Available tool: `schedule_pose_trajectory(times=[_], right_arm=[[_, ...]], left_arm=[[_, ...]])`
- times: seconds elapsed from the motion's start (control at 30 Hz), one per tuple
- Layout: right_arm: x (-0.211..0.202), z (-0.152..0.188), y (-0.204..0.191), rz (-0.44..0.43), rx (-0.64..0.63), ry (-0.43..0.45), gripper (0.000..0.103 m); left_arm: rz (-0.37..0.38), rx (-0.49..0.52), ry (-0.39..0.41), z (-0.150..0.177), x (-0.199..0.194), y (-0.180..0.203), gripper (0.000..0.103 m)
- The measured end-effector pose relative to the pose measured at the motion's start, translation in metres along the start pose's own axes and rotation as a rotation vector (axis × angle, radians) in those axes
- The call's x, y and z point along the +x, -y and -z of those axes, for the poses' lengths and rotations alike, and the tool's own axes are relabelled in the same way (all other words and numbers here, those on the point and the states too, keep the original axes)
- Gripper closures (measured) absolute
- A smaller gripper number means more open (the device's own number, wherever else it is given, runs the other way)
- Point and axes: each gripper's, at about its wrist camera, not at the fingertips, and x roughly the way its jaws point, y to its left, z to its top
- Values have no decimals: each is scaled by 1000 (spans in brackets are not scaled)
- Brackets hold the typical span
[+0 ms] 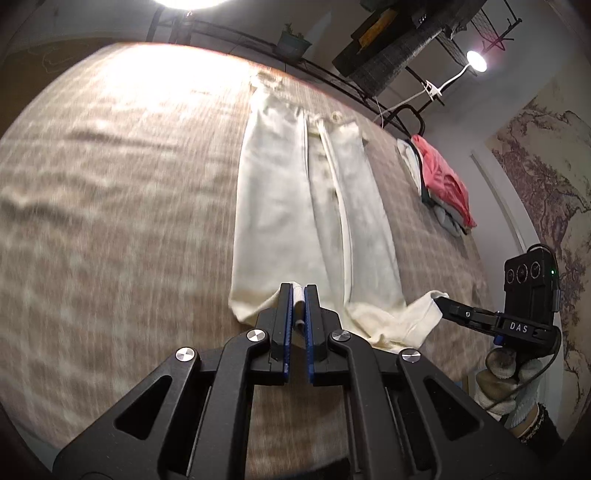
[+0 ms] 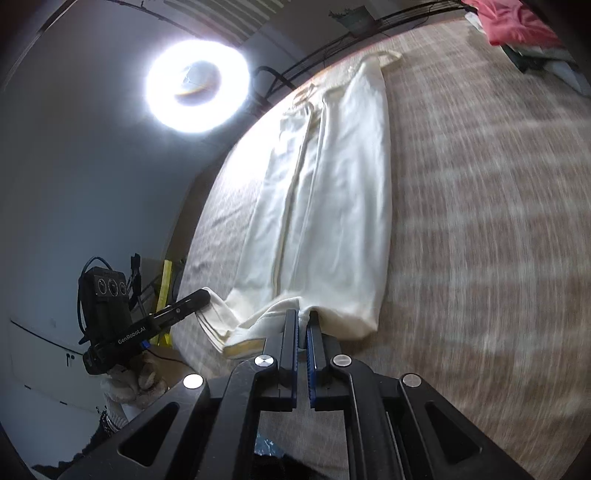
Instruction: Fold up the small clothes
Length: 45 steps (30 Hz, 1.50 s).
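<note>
A pair of cream trousers (image 1: 280,206) lies stretched out lengthwise on the checked bed cover (image 1: 110,221), legs side by side, waistband and drawstring at the far end. My left gripper (image 1: 298,290) is shut on the near hem of one leg. My right gripper (image 2: 303,315) is shut on the near hem of the other leg; it shows in the left wrist view (image 1: 439,301) at the right, pinching a lifted cuff. The trousers (image 2: 325,192) also fill the right wrist view, where my left gripper (image 2: 205,295) holds the left cuff.
A stack of folded clothes with a red garment on top (image 1: 443,181) sits at the right edge of the bed, also in the right wrist view (image 2: 513,26). A ring light (image 2: 197,86) shines beyond the bed. A black metal rail (image 1: 332,77) runs along the far edge.
</note>
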Motion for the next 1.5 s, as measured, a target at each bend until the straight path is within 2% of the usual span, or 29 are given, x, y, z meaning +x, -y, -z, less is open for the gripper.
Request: schedule_pose_trajectory(times=[0.2, 0.37, 0.7, 0.73, 0.77, 0.8, 0.83, 0.9, 1.0, 1.13, 1.27, 1.43, 1.5], right_arm=[[5, -33, -4, 22, -14, 49, 102], [18, -57, 0, 28, 24, 71, 102], [40, -78, 18, 60, 50, 62, 102], [42, -79, 18, 66, 44, 60, 97], [43, -81, 17, 77, 37, 58, 95], [44, -82, 16, 96, 26, 54, 89], [43, -82, 15, 113, 12, 55, 82], [38, -81, 9, 155, -24, 75, 80], [29, -76, -4, 155, -86, 95, 80], [35, -66, -21, 210, -195, 90, 80], [51, -58, -20, 225, -220, 39, 81], [65, -41, -15, 366, -252, -32, 84], [62, -33, -15, 384, -256, -37, 84]], left_arm=[[-24, 9, 41, -34, 13, 0, 99], [-45, -1, 36, -51, 36, -5, 99], [-113, -4, 29, -66, 61, -9, 98], [-125, -8, 27, -66, 61, -10, 95], [-131, -9, 29, -67, 59, -11, 86], [-142, -10, 41, -68, 56, -11, 72], [-148, -10, 67, -68, 49, -12, 69], [-149, 2, 102, -67, 37, -12, 68], [-150, 59, 133, -61, 24, -6, 68], [-149, 133, 95, -47, 29, 4, 68], [-138, 192, 48, -36, 42, 14, 68], [-146, 275, 15, -30, 63, 28, 68], [-176, 312, 4, -30, 75, 30, 68]])
